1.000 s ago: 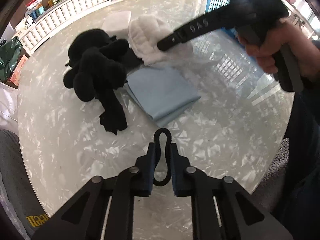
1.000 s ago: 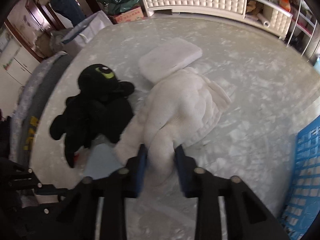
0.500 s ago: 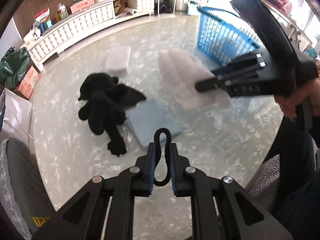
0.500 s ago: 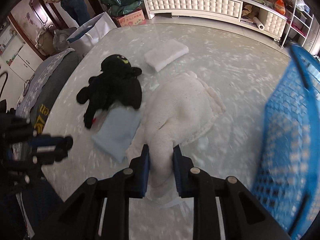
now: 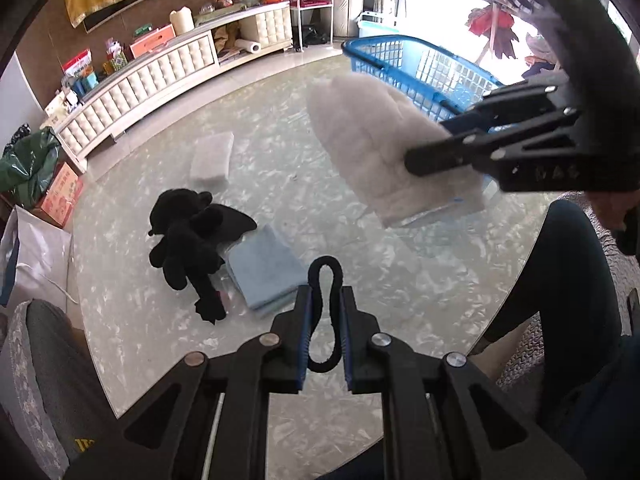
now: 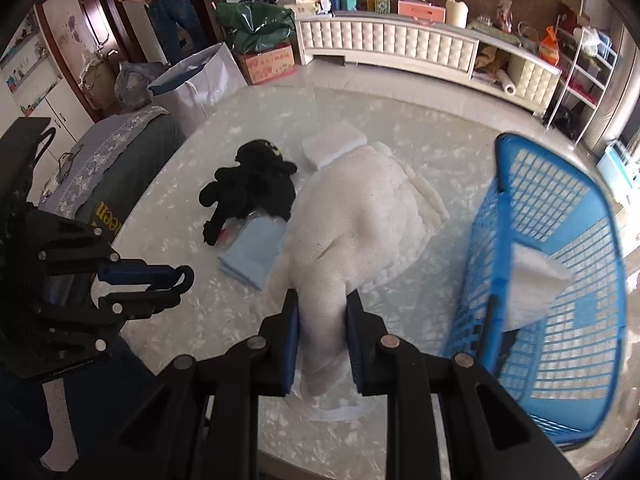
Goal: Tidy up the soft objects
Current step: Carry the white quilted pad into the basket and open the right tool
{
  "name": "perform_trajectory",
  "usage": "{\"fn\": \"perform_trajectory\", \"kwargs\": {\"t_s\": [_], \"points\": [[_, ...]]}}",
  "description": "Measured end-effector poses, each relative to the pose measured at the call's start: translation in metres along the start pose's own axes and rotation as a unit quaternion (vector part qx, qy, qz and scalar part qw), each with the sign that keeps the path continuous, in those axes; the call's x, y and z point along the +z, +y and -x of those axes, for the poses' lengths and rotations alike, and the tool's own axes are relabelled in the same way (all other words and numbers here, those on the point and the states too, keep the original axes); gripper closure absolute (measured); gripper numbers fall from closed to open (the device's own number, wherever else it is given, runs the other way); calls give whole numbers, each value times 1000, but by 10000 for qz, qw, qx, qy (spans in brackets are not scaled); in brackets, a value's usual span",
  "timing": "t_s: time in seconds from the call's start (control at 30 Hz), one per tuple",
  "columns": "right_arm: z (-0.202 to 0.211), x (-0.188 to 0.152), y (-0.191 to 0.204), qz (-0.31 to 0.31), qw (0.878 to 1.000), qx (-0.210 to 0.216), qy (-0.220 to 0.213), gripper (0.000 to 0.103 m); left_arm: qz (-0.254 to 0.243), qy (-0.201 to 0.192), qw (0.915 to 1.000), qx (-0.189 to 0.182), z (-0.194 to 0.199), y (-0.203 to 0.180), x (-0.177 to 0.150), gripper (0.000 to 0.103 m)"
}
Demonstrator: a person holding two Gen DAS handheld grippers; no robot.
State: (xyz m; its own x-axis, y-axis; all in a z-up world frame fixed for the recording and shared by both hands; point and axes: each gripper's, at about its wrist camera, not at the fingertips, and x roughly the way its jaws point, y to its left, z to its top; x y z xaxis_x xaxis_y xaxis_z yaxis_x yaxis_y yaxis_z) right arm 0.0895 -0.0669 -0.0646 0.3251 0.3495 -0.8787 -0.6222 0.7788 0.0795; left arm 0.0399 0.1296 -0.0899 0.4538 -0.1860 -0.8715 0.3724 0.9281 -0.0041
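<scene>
My right gripper (image 6: 322, 300) is shut on a fluffy white blanket (image 6: 360, 216), which hangs lifted above the table beside the blue basket (image 6: 560, 280). From the left wrist view that blanket (image 5: 380, 148) dangles in front of the basket (image 5: 400, 60), with the right gripper (image 5: 436, 148) clamped on its edge. My left gripper (image 5: 325, 300) is shut on a thin black hair tie (image 5: 325, 280), held high over the table; this gripper (image 6: 176, 280) also shows at the left of the right wrist view. A black plush toy (image 5: 192, 236), a folded light-blue cloth (image 5: 264, 268) and a white pad (image 5: 212, 156) lie on the table.
The round marbled table (image 5: 400, 280) has a grey chair (image 5: 44, 360) at its left. A white folded item (image 6: 532, 280) lies inside the basket. A person (image 6: 168, 4) stands by the door at the far left. A white cabinet (image 6: 400, 44) lines the back wall.
Both grippers have risen well above the table. The white blanket came up off the table with the right gripper and shifted toward the blue basket, which has come into view.
</scene>
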Motion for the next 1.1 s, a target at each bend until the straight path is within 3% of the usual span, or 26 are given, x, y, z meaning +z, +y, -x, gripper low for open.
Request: {"fn": "perform_trajectory", "kwargs": {"t_s": [0.17, 0.57, 0.9, 1.1], "points": [[24, -1, -5, 36, 9997, -165, -192, 83, -91, -108, 9999, 57, 7, -6, 0, 91], [78, -2, -66, -387, 9952, -677, -593, 83, -127, -170, 9998, -44, 4, -10, -3, 91], [61, -11, -116, -739, 9921, -953, -350, 83, -134, -49, 9998, -141, -14, -15, 5, 91], [32, -26, -136, -999, 9903, -969, 48, 83, -38, -32, 9999, -158, -25, -14, 11, 91]]}}
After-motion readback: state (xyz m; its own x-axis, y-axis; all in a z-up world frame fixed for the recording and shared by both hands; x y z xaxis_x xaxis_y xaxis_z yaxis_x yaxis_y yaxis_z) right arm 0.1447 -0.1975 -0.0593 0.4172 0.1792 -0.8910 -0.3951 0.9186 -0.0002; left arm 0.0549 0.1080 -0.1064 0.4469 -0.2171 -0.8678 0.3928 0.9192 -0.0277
